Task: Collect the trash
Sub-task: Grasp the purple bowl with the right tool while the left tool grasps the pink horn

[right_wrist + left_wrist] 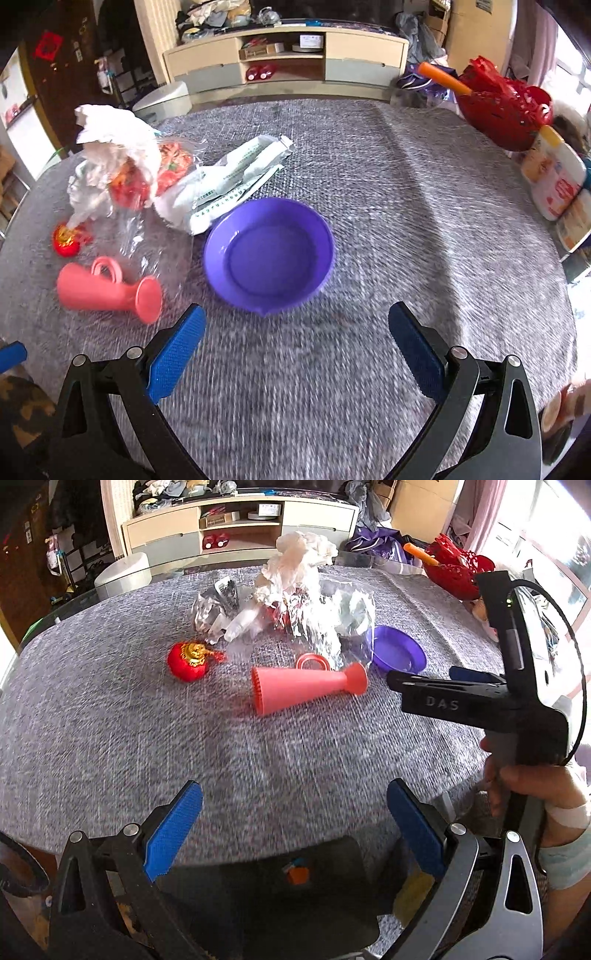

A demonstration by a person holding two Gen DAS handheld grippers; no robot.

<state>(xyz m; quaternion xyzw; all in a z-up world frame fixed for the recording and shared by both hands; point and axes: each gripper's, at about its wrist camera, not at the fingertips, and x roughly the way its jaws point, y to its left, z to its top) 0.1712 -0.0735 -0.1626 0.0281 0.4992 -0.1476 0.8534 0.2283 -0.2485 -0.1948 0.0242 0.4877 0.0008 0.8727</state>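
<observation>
Covering nearly everything in both views is the grey-clothed bench (pixel 424 206), and the trash sits bunched toward its far left part. Biggest item there is the heap (pixel 295 590) of crumpled white tissue, silvery foil and clear plastic film; from the right wrist camera it shows as tissue (pixel 114 147) over a red-printed wrapper, with a white printed packet (pixel 236 173) lying against it. Just beside that packet, the purple bowl (pixel 269 254) stands upright and holds nothing. Next down in size, the pink cone-shaped cup (pixel 303 688) lies tipped on its side in front of the heap, with a pink ring (pixel 312 661) touching it behind. Off to the left of it, apart from the pile, rests the little red ornament (pixel 187 661) with gold trim.

Left claw (pixel 295 830) is spread wide over bare cloth at the near edge, gripping nothing. Right claw (pixel 297 350) is likewise released, hanging just short of the bowl.
</observation>
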